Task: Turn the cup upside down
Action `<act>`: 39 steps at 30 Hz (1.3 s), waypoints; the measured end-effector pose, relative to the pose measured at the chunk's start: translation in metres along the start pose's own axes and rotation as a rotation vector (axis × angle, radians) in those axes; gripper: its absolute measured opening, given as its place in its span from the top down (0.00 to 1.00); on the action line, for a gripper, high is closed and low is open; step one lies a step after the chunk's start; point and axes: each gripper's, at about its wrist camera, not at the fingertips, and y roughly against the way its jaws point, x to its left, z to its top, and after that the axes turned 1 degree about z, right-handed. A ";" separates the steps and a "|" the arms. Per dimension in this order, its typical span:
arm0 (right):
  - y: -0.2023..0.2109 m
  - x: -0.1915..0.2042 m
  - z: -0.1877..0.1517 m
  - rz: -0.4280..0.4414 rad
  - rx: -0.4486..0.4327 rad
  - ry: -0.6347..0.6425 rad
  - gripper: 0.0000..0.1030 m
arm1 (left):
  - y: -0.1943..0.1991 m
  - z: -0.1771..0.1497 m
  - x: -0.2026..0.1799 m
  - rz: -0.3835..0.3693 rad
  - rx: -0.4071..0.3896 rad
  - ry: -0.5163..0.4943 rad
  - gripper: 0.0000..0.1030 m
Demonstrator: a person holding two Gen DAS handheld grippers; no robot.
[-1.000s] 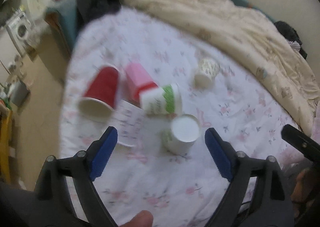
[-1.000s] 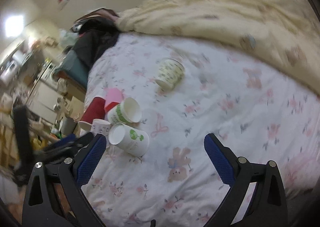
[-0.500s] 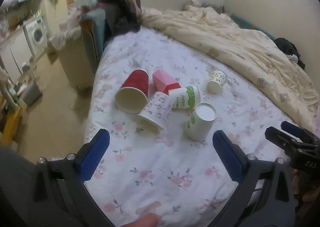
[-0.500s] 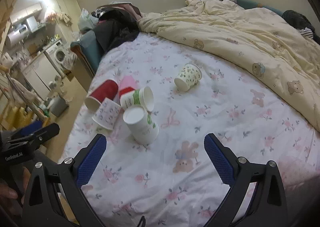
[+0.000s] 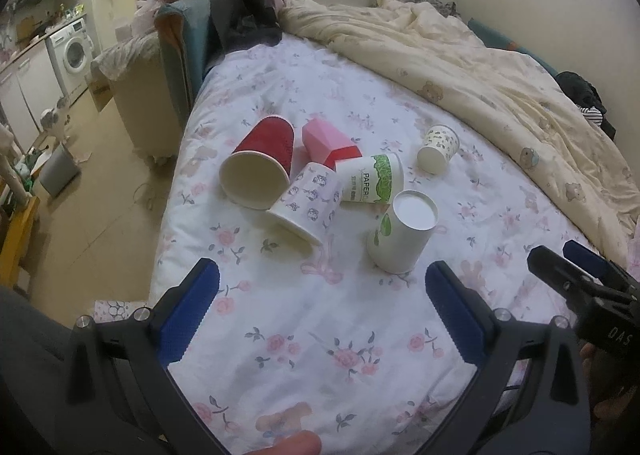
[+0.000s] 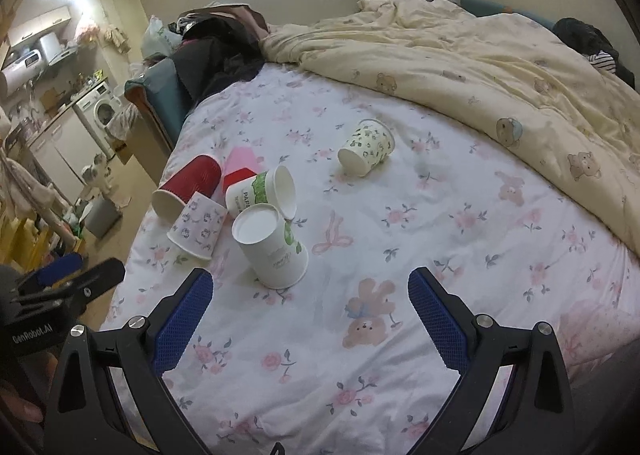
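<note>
Several paper cups lie on the floral bed sheet (image 5: 320,335). A white cup with green leaf marks (image 5: 400,239) (image 6: 272,247) stands upside down, base up. Behind it lie on their sides a white-and-green cup (image 5: 370,183) (image 6: 262,195), a flower-print cup (image 5: 308,207) (image 6: 198,225), a red cup (image 5: 260,167) (image 6: 186,185) and a pink cup (image 5: 326,143) (image 6: 240,167). A green-speckled cup (image 5: 438,149) (image 6: 366,147) lies apart to the right. My left gripper (image 5: 320,295) and right gripper (image 6: 310,295) are both open and empty, hovering in front of the cups.
A cream bear-print duvet (image 5: 480,67) (image 6: 480,55) covers the bed's far right. Dark clothes and a teal cushion (image 5: 200,39) sit at the head. The bed's left edge drops to a floor with a grey bin (image 5: 60,171) and a washing machine (image 5: 74,51).
Both grippers have pulled back and up from the cups, so more of the bed shows. The white leaf cup, lying tilted a second ago, now stands upside down.
</note>
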 end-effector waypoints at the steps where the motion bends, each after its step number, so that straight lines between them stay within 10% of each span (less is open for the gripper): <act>1: 0.000 0.000 0.000 0.000 -0.001 0.000 0.02 | 0.000 0.000 0.000 -0.001 0.000 0.005 0.01; 39: 0.000 0.005 0.000 0.010 0.003 0.010 0.03 | -0.003 0.004 0.002 0.016 -0.002 0.016 0.01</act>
